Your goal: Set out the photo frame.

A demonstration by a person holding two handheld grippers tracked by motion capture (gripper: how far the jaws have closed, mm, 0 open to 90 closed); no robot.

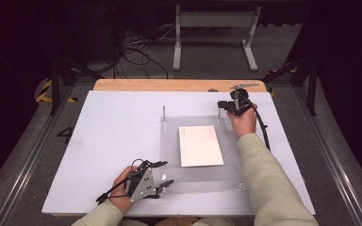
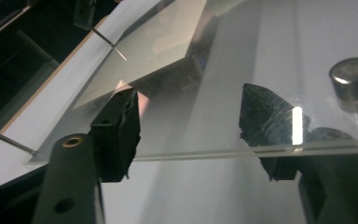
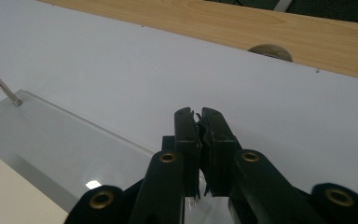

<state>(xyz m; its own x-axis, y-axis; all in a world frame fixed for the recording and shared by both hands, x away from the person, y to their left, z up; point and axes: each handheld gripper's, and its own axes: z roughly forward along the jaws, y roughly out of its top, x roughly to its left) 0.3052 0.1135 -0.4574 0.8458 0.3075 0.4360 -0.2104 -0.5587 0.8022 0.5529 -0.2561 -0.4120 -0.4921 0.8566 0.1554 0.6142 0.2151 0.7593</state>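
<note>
Care at the clear acrylic sheet [image 1: 202, 181]: left tool [image 1: 162, 175] half-open astride its corner, gripping nothing; right tool [image 1: 222, 106] shut, empty; closing squarely advised.

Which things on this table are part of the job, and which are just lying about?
In the job:
clear plate
paper sheet lying flat at the plate
left gripper, jaws apart at the plate's near edge
right gripper, shut at the far corner

Lying about:
metal stand on the floor
cables

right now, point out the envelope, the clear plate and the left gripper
envelope [image 1: 200, 145]: high view, middle of its top face
clear plate [image 1: 233, 155]: high view, bare strip right of the envelope
left gripper [image 1: 164, 173]: high view, midway between its fingertips
</note>
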